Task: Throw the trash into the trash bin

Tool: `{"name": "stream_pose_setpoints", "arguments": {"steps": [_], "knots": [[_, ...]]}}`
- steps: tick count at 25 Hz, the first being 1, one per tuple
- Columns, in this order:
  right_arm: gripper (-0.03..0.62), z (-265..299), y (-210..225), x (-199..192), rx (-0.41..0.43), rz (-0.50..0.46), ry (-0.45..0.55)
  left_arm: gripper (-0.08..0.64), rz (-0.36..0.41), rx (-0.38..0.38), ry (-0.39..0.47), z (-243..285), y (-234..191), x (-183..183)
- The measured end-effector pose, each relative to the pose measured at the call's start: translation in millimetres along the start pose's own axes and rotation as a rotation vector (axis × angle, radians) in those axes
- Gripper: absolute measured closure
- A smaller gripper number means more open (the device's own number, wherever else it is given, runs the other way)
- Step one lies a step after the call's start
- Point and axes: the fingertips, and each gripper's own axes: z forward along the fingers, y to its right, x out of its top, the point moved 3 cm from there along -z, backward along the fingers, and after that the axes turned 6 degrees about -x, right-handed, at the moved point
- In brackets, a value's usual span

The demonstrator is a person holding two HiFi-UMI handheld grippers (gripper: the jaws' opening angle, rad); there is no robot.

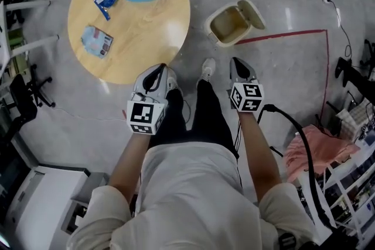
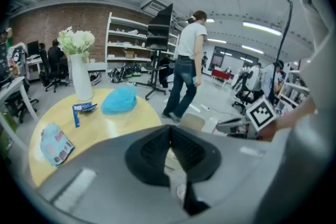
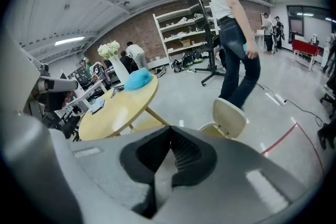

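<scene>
Holding nothing, jaws together: left gripper (image 1: 157,71), right gripper (image 1: 240,65). Only head view sees inside open beige plastic bin (image 1: 229,23); floor (image 1: 198,45) separates it from round wooden table (image 1: 146,32).

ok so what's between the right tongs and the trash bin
Head view: just grey floor between the right tongs and the trash bin, plus the end of a red tape line.
</scene>
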Motion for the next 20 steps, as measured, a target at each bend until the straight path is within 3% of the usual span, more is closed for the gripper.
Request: {"name": "stream_pose_setpoints", "arguments": {"steps": [11, 20], "knots": [[0.592, -68, -30, 35, 0.019, -0.021, 0.062, 0.555, 0.015, -0.045, -0.001, -37, 26, 24], [0.592, -112, -49, 41, 0.032, -0.029, 0.089, 0.555, 0.05, -0.07, 0.006, -68, 43, 36]]}}
